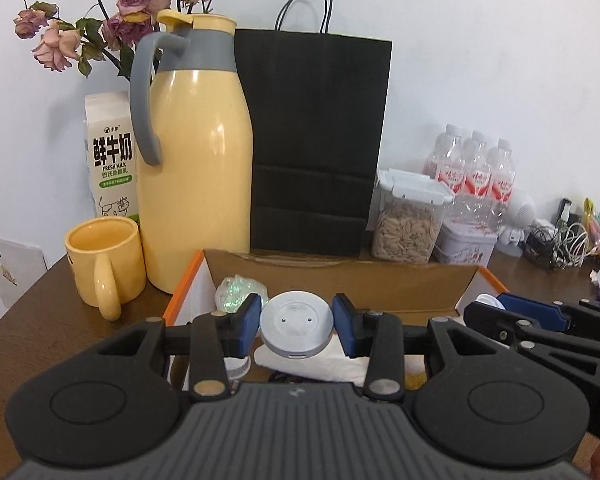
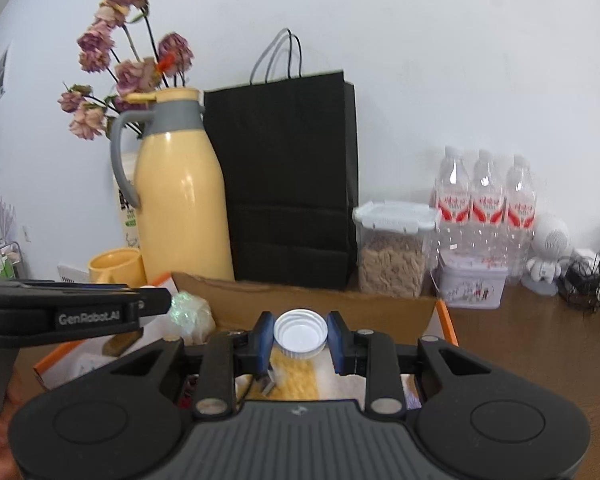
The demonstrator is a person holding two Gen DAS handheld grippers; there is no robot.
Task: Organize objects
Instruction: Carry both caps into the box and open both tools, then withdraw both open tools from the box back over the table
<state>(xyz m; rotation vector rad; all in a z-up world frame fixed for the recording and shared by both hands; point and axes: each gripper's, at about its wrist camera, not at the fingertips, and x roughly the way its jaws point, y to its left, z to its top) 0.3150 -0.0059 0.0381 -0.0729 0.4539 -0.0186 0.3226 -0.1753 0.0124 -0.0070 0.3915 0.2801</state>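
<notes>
I hold the left gripper [image 1: 296, 326] clenched edgewise on a grey-white round disc [image 1: 296, 327], above the open cardboard box [image 1: 340, 280] on the bench. Right gripper [image 2: 300, 334] grips a white screw cap [image 2: 300, 331] by its ribbed rim. Both look light, rigid, slippery; rim holds suit them.

Soft, even daylight fills both views, with no hard shadows on the white wall [image 1: 480, 60]. A pale sheen streaks the yellow jug [image 1: 216, 140]. Fisheye bending curves the edges and darkens the corners. The water bottles [image 2: 484, 200] look slightly smeared, perhaps motion blur.
</notes>
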